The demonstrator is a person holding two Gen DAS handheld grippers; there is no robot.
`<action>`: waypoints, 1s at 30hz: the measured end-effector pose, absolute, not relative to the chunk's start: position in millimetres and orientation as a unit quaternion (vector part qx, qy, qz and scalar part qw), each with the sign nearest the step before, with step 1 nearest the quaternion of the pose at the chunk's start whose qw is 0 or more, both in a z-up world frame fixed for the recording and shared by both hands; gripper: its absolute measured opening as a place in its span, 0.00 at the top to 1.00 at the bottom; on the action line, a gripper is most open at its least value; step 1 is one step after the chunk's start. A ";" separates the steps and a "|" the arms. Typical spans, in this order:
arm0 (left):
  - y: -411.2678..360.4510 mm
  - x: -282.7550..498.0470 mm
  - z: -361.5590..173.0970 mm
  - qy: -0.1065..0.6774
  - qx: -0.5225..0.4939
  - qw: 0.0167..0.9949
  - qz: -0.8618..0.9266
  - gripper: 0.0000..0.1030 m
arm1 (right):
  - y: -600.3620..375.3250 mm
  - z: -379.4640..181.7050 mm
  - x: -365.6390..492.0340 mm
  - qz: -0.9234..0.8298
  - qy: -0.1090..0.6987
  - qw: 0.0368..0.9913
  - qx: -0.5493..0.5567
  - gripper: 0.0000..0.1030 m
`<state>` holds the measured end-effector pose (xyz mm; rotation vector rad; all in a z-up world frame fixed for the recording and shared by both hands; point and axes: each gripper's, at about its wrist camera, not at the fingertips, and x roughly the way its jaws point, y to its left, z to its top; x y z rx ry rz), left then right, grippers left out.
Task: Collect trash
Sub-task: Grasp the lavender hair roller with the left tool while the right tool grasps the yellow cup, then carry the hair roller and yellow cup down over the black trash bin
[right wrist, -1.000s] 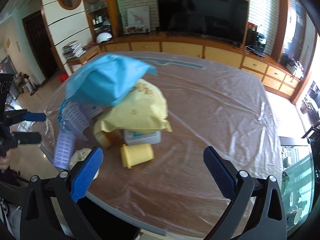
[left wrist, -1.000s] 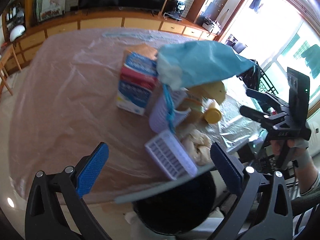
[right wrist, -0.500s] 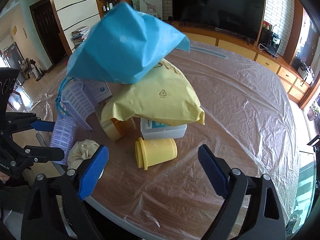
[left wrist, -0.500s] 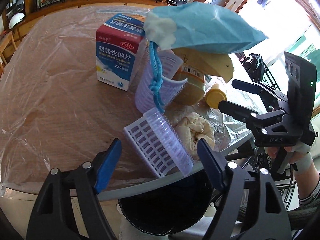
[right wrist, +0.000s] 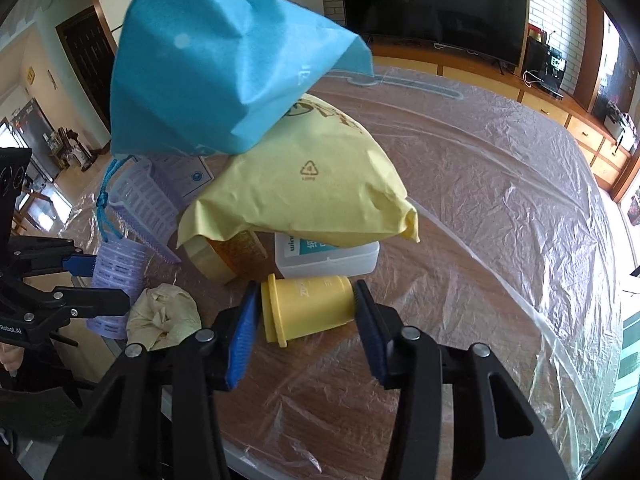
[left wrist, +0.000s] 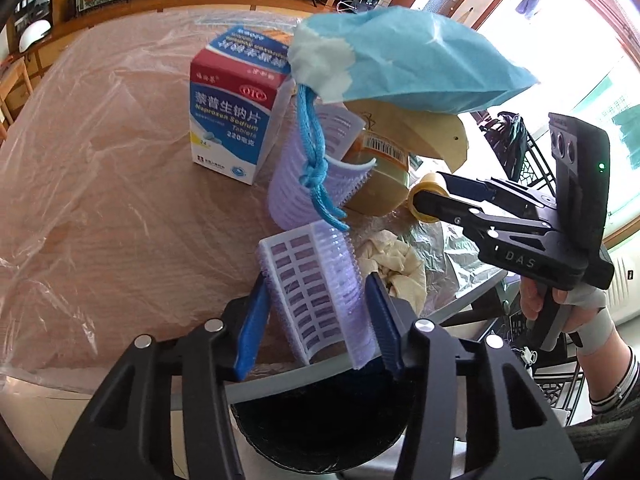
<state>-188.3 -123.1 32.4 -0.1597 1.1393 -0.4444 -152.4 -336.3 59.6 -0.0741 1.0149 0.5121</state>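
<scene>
A purple plastic hair roller [left wrist: 316, 300] lies at the table's near edge, between the blue pads of my left gripper [left wrist: 316, 280]. Its jaws are closing and both pads touch the roller's sides. A yellow plastic cup [right wrist: 308, 308] lies on its side in front of the trash pile. My right gripper [right wrist: 306, 292] is closing on it, one pad against the rim and the other against the base. In the left wrist view the right gripper [left wrist: 434, 196] shows with the cup's end at its tips. The left gripper [right wrist: 86, 280] appears at the left of the right wrist view.
The pile holds a blue cloth bag [right wrist: 224, 64] on a yellow bag [right wrist: 304, 192], a white plastic box [right wrist: 328, 256], an amber jar [left wrist: 380, 176], a second purple roller [left wrist: 300, 188], a medicine box [left wrist: 232, 120] and a crumpled cream wad [right wrist: 164, 316]. A black bin [left wrist: 320, 420] stands below the film-covered table [right wrist: 500, 200] edge.
Both grippers came down toward the pile and their jaws went from wide open to narrow. The left closed around the purple roller, the right around the yellow cup.
</scene>
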 end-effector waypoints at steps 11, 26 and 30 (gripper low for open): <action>-95.0 -193.3 48.7 0.514 -0.093 0.832 -0.186 0.54 | -359.7 75.0 -175.1 0.247 0.469 0.847 0.025 0.59; -81.7 -209.1 79.1 0.463 -0.082 0.868 -0.161 0.55 | -377.6 111.6 -203.7 0.258 0.436 0.857 0.089 0.59; -90.7 -223.2 88.0 0.451 -0.053 0.875 -0.169 0.55 | -376.8 121.9 -216.6 0.272 0.434 0.854 0.094 0.59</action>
